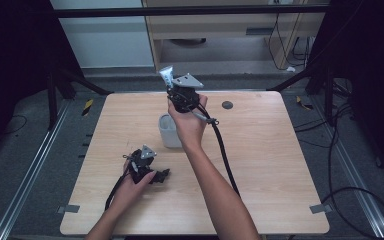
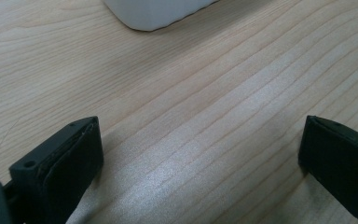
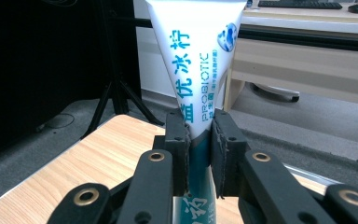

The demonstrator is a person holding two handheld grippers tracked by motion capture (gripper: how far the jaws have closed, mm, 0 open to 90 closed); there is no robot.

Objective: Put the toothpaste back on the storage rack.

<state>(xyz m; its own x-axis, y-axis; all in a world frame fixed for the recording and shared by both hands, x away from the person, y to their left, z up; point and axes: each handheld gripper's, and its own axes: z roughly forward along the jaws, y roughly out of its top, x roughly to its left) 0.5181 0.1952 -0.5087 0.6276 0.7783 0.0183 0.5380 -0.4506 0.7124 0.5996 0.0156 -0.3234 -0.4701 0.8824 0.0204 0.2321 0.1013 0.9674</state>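
Observation:
A white toothpaste tube [image 3: 193,60] with blue print stands upright between the jaws of my right gripper [image 3: 198,140], which is shut on it. In the high view that gripper [image 1: 172,92] is held up above the far middle of the table, the tube [image 1: 166,76] sticking up from it. A white cup [image 1: 169,131] stands on the table just below and nearer than the gripper. My left gripper [image 1: 162,175] rests low at the near left of the table, and its jaws stand wide apart over bare wood [image 2: 200,154]. The cup's base [image 2: 154,14] lies ahead of them.
The wooden table [image 1: 270,165] has a small dark round mark [image 1: 227,105] at the far right of middle. The right gripper's cable [image 1: 225,155] trails across the middle. Beyond the far edge are a desk, tripod legs and floor cables.

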